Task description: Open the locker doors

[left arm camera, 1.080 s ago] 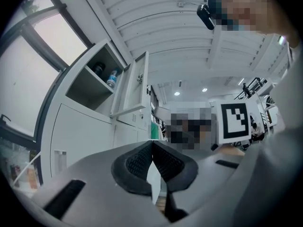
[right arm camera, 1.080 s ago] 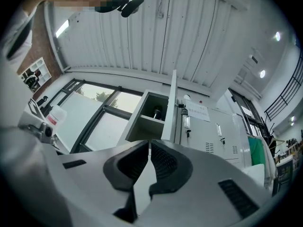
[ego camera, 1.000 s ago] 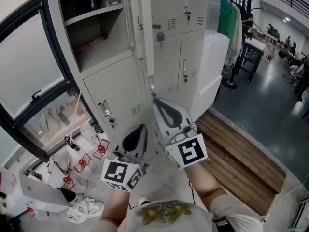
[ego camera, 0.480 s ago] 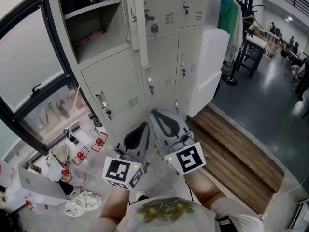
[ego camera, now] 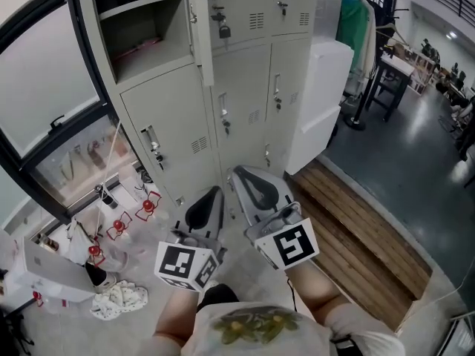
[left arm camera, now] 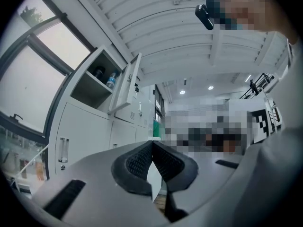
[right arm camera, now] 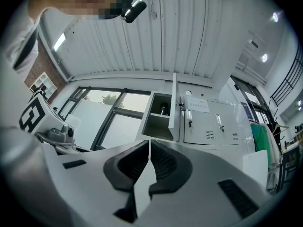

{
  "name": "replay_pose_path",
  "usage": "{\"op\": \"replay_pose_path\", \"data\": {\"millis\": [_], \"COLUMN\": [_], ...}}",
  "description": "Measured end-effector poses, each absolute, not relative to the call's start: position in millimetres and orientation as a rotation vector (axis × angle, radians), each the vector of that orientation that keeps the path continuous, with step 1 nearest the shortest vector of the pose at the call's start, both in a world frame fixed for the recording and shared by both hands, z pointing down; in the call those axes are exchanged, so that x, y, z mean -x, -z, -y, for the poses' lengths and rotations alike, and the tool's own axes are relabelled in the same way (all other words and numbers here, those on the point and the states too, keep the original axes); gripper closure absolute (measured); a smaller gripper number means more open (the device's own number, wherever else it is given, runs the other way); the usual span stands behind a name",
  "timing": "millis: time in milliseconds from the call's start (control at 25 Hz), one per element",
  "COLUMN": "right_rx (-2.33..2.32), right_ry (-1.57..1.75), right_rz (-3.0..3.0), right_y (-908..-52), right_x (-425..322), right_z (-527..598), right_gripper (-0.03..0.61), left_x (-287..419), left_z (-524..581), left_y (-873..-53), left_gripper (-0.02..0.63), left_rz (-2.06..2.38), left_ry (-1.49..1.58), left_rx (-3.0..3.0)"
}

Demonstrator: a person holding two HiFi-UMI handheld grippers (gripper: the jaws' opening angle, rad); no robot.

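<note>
The bank of pale grey lockers stands ahead of me. Its upper left door is swung out edge-on, and the compartment behind it is bare to view. The left door below is closed, and so are the middle and right doors, one of them with a padlock. My left gripper and right gripper hang side by side short of the lockers, both shut with nothing between the pads. The open door also shows beyond my left gripper. The same door shows past my right gripper.
A white cabinet stands against the lockers' right side, with a clothes rack holding a green garment behind it. Wooden planks cover the floor at right. Small red-tagged items, a box and a cloth lie below the window at left.
Both grippers have drawn back from the lockers and sunk a little; the right one no longer reaches up near the open door's lower edge. The doors stand as before.
</note>
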State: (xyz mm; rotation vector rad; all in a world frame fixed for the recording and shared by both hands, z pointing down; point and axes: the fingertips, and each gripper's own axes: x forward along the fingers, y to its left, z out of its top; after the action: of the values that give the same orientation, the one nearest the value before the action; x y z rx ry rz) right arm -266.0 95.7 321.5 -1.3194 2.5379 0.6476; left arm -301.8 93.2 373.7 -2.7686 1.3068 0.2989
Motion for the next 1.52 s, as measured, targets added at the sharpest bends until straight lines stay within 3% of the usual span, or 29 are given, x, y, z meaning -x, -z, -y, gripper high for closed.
{"op": "replay_pose_path", "data": {"millis": [480, 1000, 1520], "right_rx": [1.293, 1.215, 1.083], "right_ry": [-0.608, -0.737, -0.72], "right_rz": [-2.455, -2.501, -2.568], "right_y": [-313, -294, -293], "right_x": [237, 191, 216], "right_z": [-78, 30, 107], "right_gripper": [0.541, 0.541, 0.541], "left_x": [270, 225, 237], "left_z": [-71, 43, 93], "left_y": [-380, -357, -362], "left_gripper": [0.586, 0.586, 0.586], "left_rz": [-1.285, -1.358, -1.496], "left_ry": [-0.268, -0.351, -0.317], "left_rx": [2.782, 2.659, 2.575]}}
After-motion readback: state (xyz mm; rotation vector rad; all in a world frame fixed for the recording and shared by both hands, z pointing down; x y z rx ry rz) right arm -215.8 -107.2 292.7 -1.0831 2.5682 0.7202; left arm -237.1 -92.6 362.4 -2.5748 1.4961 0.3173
